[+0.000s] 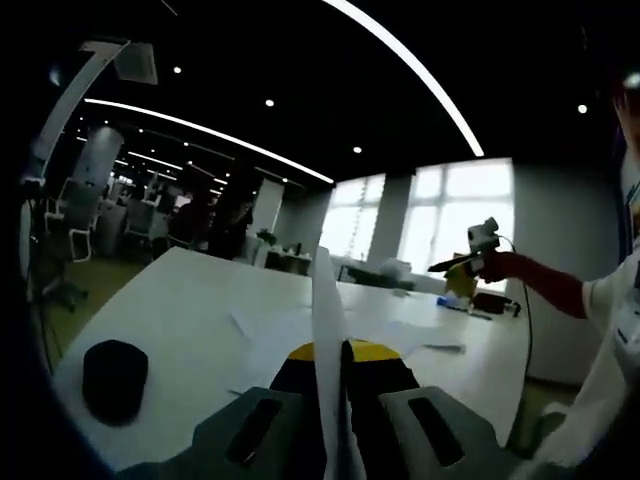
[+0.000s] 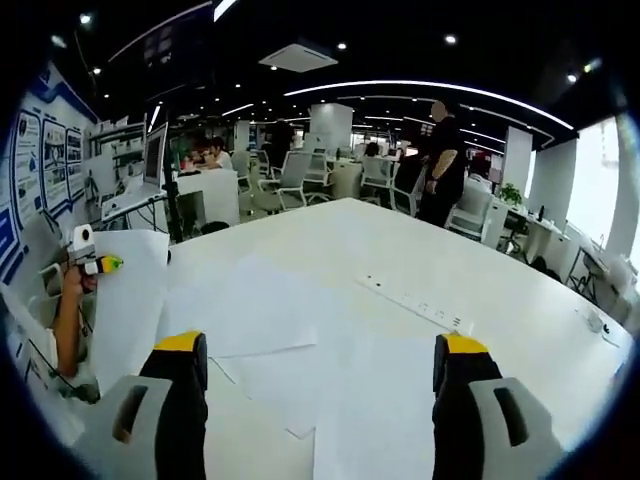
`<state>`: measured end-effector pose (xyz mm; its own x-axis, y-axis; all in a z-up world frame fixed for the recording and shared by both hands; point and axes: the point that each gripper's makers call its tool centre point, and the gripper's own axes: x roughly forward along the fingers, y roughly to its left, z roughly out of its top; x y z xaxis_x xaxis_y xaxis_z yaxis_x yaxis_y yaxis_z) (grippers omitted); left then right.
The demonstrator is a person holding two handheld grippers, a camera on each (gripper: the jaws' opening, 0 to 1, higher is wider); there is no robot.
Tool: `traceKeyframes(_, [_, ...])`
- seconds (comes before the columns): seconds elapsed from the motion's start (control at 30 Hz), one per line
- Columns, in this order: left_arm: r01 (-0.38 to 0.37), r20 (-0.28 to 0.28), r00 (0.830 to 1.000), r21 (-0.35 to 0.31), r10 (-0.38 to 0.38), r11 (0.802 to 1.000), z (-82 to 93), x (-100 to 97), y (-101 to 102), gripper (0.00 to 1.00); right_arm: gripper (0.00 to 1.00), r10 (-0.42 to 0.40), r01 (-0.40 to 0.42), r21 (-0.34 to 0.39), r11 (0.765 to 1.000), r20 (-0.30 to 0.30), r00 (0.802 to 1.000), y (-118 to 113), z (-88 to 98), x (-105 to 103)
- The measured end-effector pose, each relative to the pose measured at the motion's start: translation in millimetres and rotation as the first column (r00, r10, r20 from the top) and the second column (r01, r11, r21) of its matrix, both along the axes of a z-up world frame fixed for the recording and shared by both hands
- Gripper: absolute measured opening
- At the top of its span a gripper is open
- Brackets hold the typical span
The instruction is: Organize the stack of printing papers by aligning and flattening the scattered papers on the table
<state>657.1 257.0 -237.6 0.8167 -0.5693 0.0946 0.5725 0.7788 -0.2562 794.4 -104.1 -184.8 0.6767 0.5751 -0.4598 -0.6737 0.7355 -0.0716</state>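
Observation:
In the left gripper view my left gripper [image 1: 330, 352] is shut on a white sheet [image 1: 327, 300] that stands edge-on between its yellow tips. More white papers [image 1: 290, 330] lie scattered on the white table [image 1: 180, 290]. My right gripper [image 1: 478, 252] hovers over the table's far right, held by a hand. In the right gripper view my right gripper [image 2: 320, 365] is open, jaws wide apart above overlapping sheets [image 2: 330, 390]. At the left, the left gripper [image 2: 92, 263] holds a lifted sheet [image 2: 130, 300].
A black rounded object [image 1: 114, 378] lies on the table near the left edge. A white power strip [image 2: 415, 300] runs across the table [image 2: 330, 240]. A standing person [image 2: 440, 165], office chairs [image 2: 295, 180] and desks are beyond the far edge.

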Motion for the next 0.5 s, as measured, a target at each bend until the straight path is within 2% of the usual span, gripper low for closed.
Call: traceKeyframes(0.5, [0.006,0.002,1.0,-0.002,-0.006,1.0,0.6,-0.5,-0.5,0.06,0.88,-0.017,0.017,0.0,1.0,-0.014,1.0,4.0,-3.5,12.7])
